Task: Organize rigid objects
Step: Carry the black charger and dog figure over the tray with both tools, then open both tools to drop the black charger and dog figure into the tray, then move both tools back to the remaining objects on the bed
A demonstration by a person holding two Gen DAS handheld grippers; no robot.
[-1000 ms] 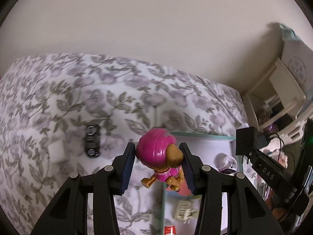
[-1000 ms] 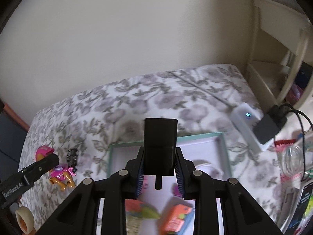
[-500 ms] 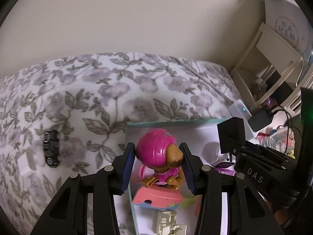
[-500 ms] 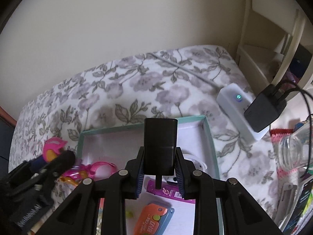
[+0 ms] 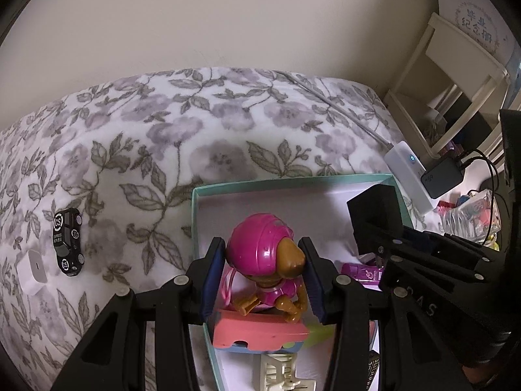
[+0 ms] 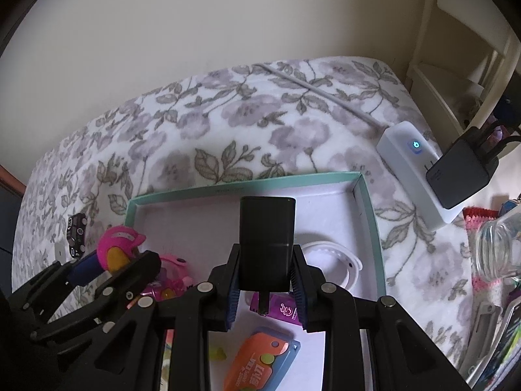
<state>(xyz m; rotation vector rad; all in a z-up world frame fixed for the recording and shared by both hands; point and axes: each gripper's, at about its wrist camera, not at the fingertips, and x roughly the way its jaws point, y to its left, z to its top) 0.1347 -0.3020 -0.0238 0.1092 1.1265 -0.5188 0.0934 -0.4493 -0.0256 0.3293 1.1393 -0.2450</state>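
Floral bed [image 5: 208, 130] carries teal box [image 5: 293, 181], toy car [image 5: 66, 241], white charger [image 5: 32, 272]

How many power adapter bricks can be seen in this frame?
3: a black charger block in the right gripper, a black adapter plugged into the white power strip, a small white cube charger on the floral blanket. Others may be hidden.

- Left gripper [image 5: 263, 280]: 2 blue-padded fingers [image 5: 212, 280] clamped at 9 and 3 o'clock against the sides of the pink-helmeted toy dog [image 5: 265, 260], black linkage arms spreading toward 7 and 5 o'clock.
- In the right wrist view, same left gripper [image 6: 107, 270] entering from 8 o'clock, tips aimed toward 2 o'clock.
- Right gripper [image 6: 265, 277]: 2 blue pads pressed on the lower flanks of the black charger [image 6: 266, 244], held upright with body toward 12 o'clock.
- In the left wrist view, right gripper [image 5: 374, 244] reaching in from 4 o'clock, tips toward 10 o'clock, just beside the left one.
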